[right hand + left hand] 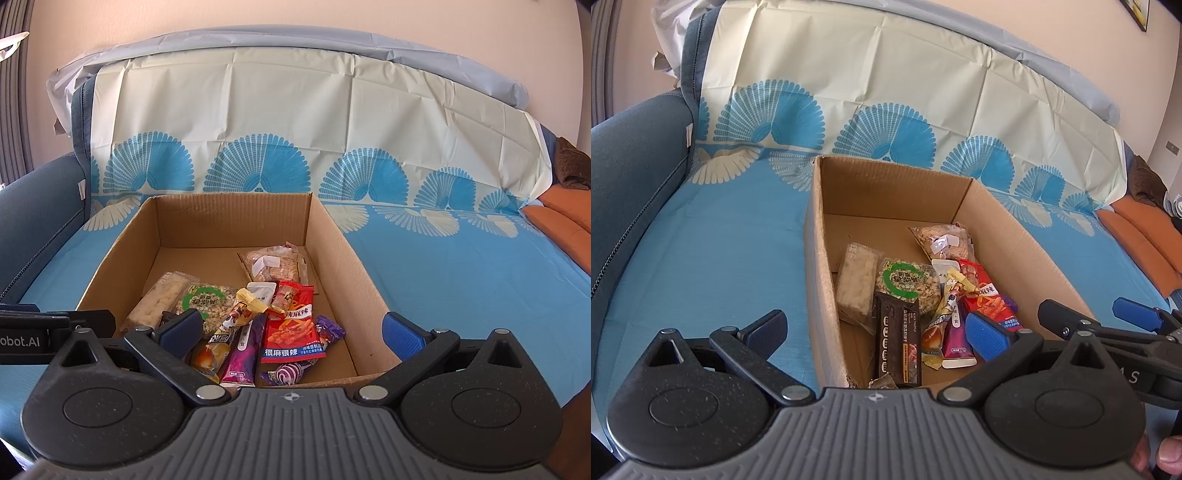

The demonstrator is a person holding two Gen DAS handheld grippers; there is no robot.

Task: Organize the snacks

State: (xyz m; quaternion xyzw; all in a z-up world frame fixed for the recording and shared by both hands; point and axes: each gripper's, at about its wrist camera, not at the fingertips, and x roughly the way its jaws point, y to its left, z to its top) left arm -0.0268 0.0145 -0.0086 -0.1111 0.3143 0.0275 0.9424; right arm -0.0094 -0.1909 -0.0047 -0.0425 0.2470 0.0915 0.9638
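snacks (258, 314) all sit piled in the cardboard box (343, 251) on the sofa (461, 266), none left outside; both grippers, left gripper (875, 330) and right gripper (295, 332), hover with jaws wide, holding nothing. looks nearly done.

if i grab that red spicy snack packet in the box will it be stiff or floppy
Probably floppy: the red packet looks like thin, creased film, lying draped over neighbouring snacks in the cardboard box. Likely light, since it looks flat. Its glossy surface may slip, so pinching a sealed edge seems safest.
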